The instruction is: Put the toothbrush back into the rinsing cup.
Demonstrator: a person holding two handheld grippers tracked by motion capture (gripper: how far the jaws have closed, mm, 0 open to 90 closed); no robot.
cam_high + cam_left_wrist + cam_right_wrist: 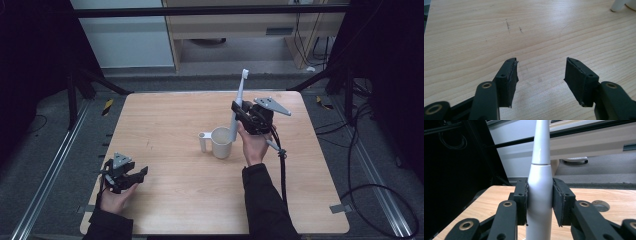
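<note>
Risk: right claw [539, 202] pinching toothbrush [238, 102] in cup [221, 142]; sideways pull could tip it. Left claw [540, 80] spread, idle.

floor [45, 135]: grey carpet | beyond: pale wooden cabinet [250, 25] | sides: black curtains [30, 50]

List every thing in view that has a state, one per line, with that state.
Toothbrush: upright, head up, lower end in the cup, clamped at the handle.
Cup: upright on the table, toothbrush standing in it, its handle toward the left.
Right gripper: shut on the toothbrush.
Left gripper: open, holding nothing, low over the table.
</note>
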